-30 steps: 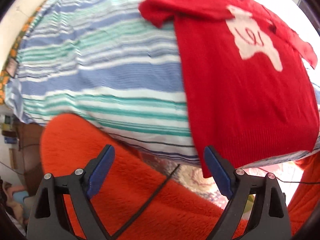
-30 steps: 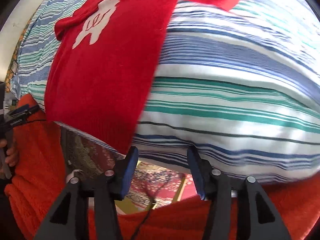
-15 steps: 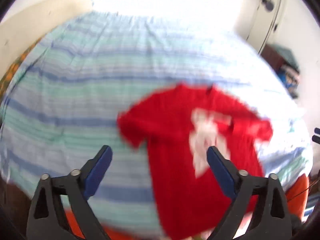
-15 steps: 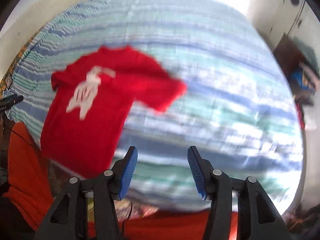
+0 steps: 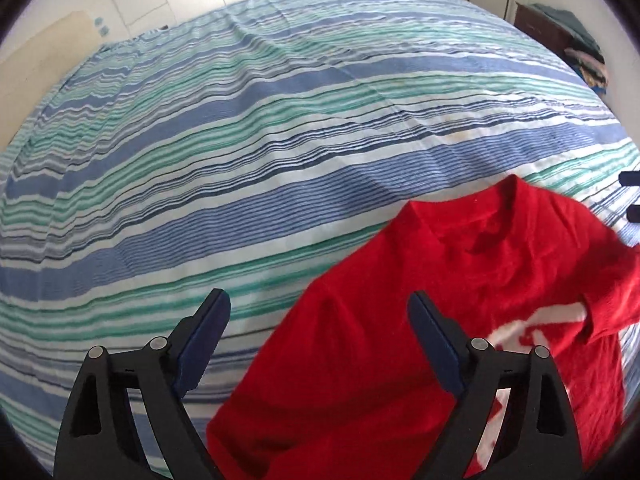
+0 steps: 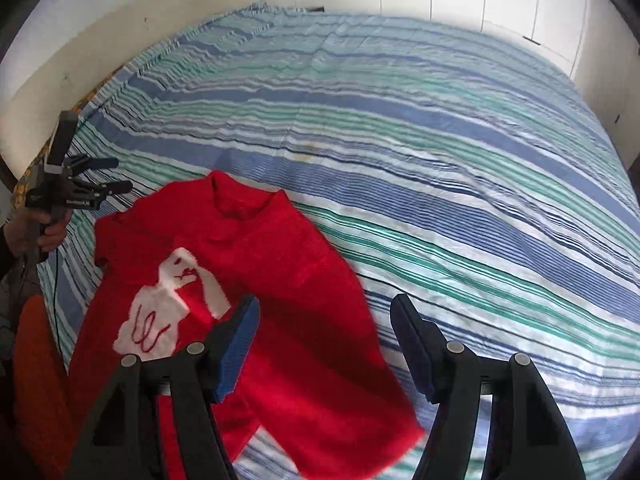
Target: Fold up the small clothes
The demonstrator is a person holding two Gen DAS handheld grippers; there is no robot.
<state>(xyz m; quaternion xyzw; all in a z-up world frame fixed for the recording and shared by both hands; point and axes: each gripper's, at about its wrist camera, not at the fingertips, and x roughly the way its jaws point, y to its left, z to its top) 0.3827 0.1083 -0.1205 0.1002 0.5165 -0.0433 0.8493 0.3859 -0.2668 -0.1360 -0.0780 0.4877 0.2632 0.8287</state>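
A small red sweater (image 5: pixel 480 280) (image 6: pixel 280 272) with a white figure (image 6: pixel 168 304) on its front lies rumpled on the striped bed sheet (image 5: pixel 280 140) (image 6: pixel 440 160), neck toward the far side. One sleeve (image 5: pixel 604 304) lies over part of the white figure. My left gripper (image 5: pixel 318 300) (image 6: pixel 120 175) hovers over the sweater's left shoulder, its jaws wide and closing a little, with nothing pressed between them. My right gripper (image 6: pixel 326 302) (image 5: pixel 632 196) hangs above the sweater's right side, and its jaws are opening on nothing.
The bed fills both views. A beige headboard (image 6: pixel 120 40) stands at the left and white wardrobe doors (image 6: pixel 520 0) at the back. A dark cabinet (image 5: pixel 560 36) holds folded cloth. A hand (image 6: pixel 40 232) holds the left gripper, beside an orange fleece sleeve (image 6: pixel 36 380).
Both grippers have swung from the bed's near edge up over the bed, so the sweater now sits low in each view. The right jaws stand wider apart than before.
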